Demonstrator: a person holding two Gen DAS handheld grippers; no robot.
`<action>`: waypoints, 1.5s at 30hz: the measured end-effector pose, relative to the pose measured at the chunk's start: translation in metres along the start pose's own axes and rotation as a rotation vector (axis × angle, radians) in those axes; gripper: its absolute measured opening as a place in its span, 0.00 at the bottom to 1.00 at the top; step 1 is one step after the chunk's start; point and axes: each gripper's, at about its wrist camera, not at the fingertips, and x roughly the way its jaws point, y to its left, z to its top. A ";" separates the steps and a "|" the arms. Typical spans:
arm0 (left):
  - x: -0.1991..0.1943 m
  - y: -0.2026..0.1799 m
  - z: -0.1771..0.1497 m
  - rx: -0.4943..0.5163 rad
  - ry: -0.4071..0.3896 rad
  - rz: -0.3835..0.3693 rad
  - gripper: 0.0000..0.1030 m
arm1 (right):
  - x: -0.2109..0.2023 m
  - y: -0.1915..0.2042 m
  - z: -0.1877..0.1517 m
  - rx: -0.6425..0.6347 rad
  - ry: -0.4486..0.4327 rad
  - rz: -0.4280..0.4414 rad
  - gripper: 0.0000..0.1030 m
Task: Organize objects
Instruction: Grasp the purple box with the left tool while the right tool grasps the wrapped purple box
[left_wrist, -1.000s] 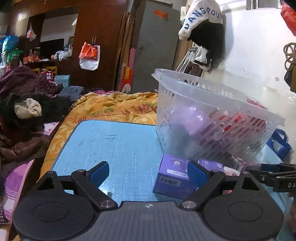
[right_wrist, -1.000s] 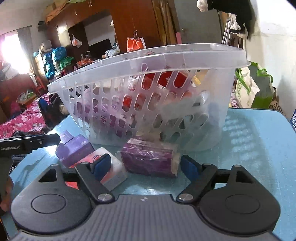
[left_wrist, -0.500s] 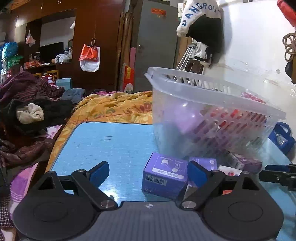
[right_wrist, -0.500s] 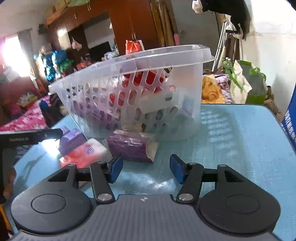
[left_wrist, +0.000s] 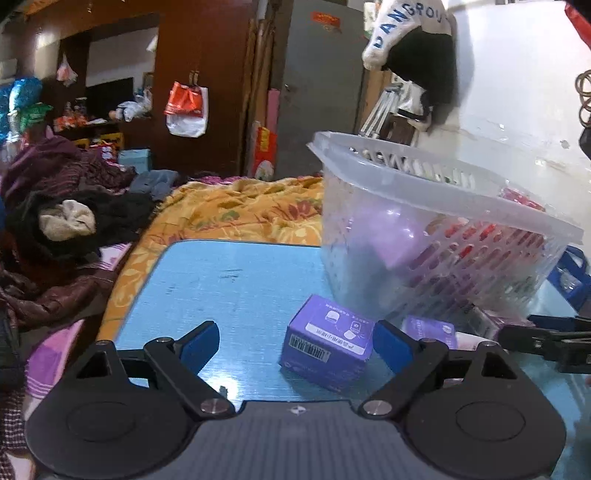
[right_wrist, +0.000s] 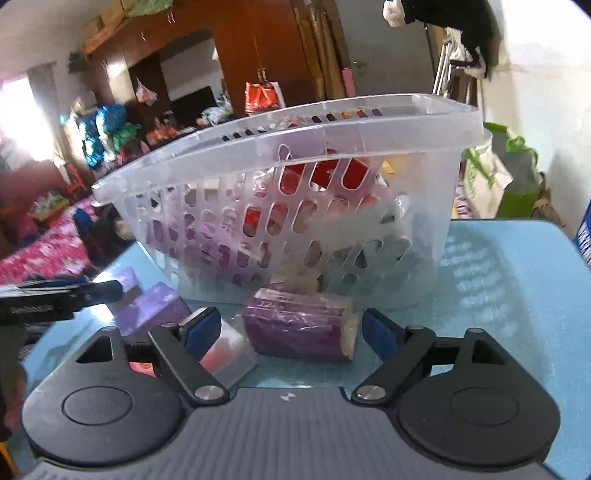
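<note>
A clear slotted basket (left_wrist: 424, 206) holding red and purple packs stands on the blue table (left_wrist: 229, 280). A purple box (left_wrist: 327, 341) lies in front of it, between the wide-apart fingers of my left gripper (left_wrist: 295, 345) and close to the right pad, untouched. A second purple box (left_wrist: 428, 328) lies behind it. In the right wrist view, a purple wrapped pack (right_wrist: 301, 328) lies against the basket (right_wrist: 295, 136), between the fingers of my right gripper (right_wrist: 291, 330). Its jaws are opening and the pads stand clear of the pack.
A red and white pack (right_wrist: 225, 354) and a purple box (right_wrist: 151, 306) lie left of the wrapped pack. The left gripper (right_wrist: 107, 290) shows at the left edge. An orange blanket (left_wrist: 236, 214) and piled clothes (left_wrist: 66, 221) lie beyond the table. Bare tabletop (right_wrist: 498, 280) stretches right of the basket.
The right jaws narrowed while drawn back from the purple pack, then widened again around it. In the left wrist view the purple box has shifted left, now between the fingers.
</note>
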 end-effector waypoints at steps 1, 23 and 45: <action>0.001 -0.003 0.000 0.015 0.002 -0.010 0.90 | 0.001 0.000 0.000 -0.003 0.003 -0.003 0.84; 0.012 -0.008 -0.007 0.026 0.048 -0.050 0.69 | -0.002 -0.006 -0.003 0.008 -0.028 -0.068 0.77; -0.030 -0.011 -0.022 0.006 -0.116 -0.091 0.54 | -0.032 -0.001 -0.016 -0.054 -0.110 -0.019 0.66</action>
